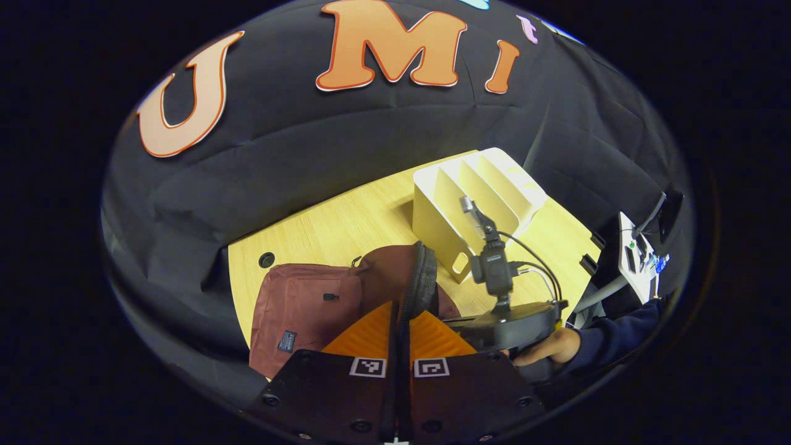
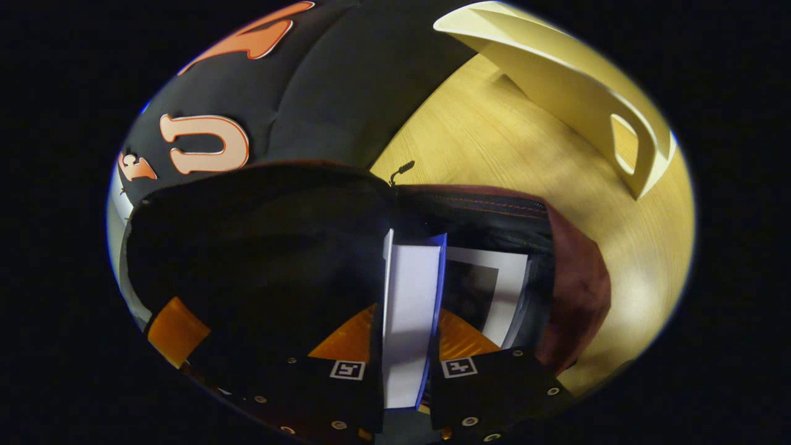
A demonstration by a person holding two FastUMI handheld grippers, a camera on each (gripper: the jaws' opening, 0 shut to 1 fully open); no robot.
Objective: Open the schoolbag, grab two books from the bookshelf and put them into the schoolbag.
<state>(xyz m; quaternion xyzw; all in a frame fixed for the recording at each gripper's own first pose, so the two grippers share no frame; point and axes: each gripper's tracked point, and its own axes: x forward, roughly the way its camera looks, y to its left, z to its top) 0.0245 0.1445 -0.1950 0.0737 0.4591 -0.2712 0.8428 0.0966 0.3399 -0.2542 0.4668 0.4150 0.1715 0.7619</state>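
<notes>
Schoolbag (image 2: 575, 290) open, one book (image 2: 488, 290) inside; right claw (image 2: 405, 352) clamps second book (image 2: 411, 296); left claw (image 1: 400, 337) pinches flap (image 1: 420, 278).

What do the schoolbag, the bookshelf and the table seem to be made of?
Schoolbag: maroon woven fabric, matte, judging by stitched seams, zipper and soft folds. Bookshelf: cream, smooth and rigid with thin dividers and a cut-out handle, probably plastic or painted metal. Table: light wood-grain surface, likely laminate; solid wood cannot be ruled out.
</notes>
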